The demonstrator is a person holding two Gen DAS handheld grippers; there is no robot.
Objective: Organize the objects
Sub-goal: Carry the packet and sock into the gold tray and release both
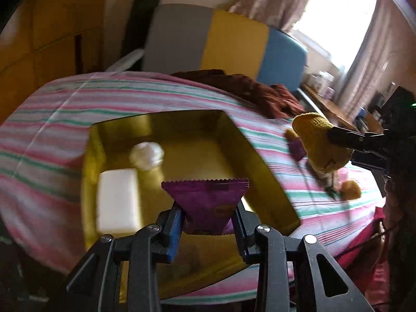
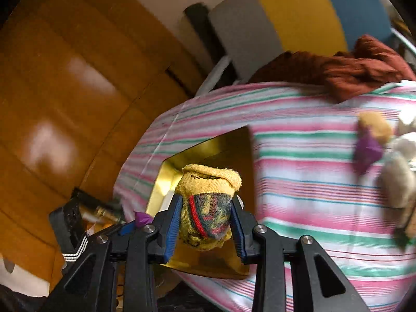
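My left gripper point(image 1: 208, 221) is shut on a purple snack packet point(image 1: 205, 202) and holds it above the near part of a gold box point(image 1: 249, 150). Inside the box lie a white block point(image 1: 117, 202) and a white round-capped bottle point(image 1: 148, 156). My right gripper point(image 2: 205, 221) is shut on a yellow rolled sock point(image 2: 208, 202) and holds it over the gold box point(image 2: 166, 179). In the left wrist view the right gripper point(image 1: 338, 140) holds that sock point(image 1: 317, 143) above the bed, right of the box.
The box sits on a pink, green and white striped bedsheet point(image 1: 52, 119). A dark red cloth point(image 1: 260, 91) lies at the far edge. A small yellow item point(image 1: 351, 189) and a purple packet point(image 2: 366, 150) lie on the sheet. A wooden wardrobe point(image 2: 65, 91) stands to the left.
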